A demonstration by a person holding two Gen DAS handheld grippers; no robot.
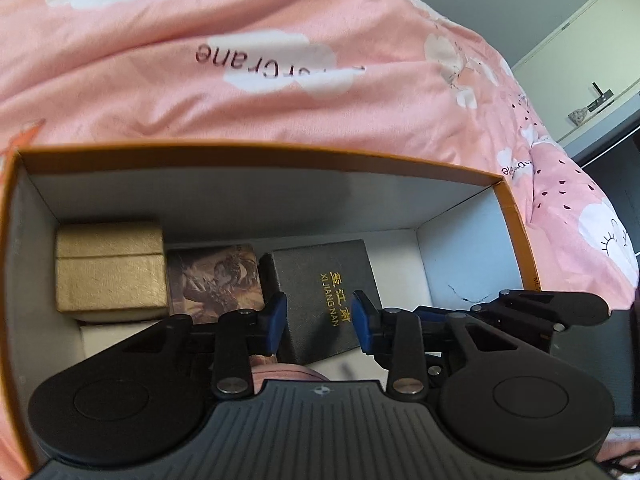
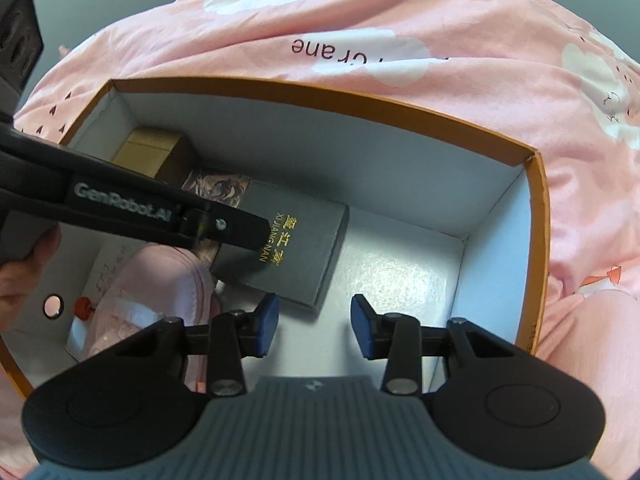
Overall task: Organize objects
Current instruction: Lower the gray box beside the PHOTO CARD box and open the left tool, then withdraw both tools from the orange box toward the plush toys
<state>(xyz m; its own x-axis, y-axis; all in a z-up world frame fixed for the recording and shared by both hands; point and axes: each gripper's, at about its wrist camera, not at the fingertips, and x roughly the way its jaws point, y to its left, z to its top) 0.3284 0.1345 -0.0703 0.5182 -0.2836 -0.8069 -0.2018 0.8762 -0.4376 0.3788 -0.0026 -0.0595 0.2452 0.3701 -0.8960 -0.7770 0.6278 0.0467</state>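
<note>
An orange-rimmed cardboard box (image 1: pixel 280 150) with a white inside sits on a pink quilt; its rim also shows in the right wrist view (image 2: pixel 360 106). Inside lie a gold box (image 1: pixel 110 272), a picture-printed box (image 1: pixel 216 280) and a dark grey box lettered "XI JIANG NAN" (image 1: pixel 320 292), also seen from the right wrist (image 2: pixel 288 248). A pink pouch (image 2: pixel 160 280) lies at the box's near left. My left gripper (image 1: pixel 319 322) is open just above the dark grey box. My right gripper (image 2: pixel 314 326) is open and empty over the bare box floor, right of the dark grey box.
The pink quilt (image 1: pixel 240 60) surrounds the box on all sides. A pale cabinet (image 1: pixel 592 60) stands at the far right. The right gripper's linkage (image 1: pixel 540 308) reaches into the box beside the left one. A white card with a red pin (image 2: pixel 86 306) lies by the pouch.
</note>
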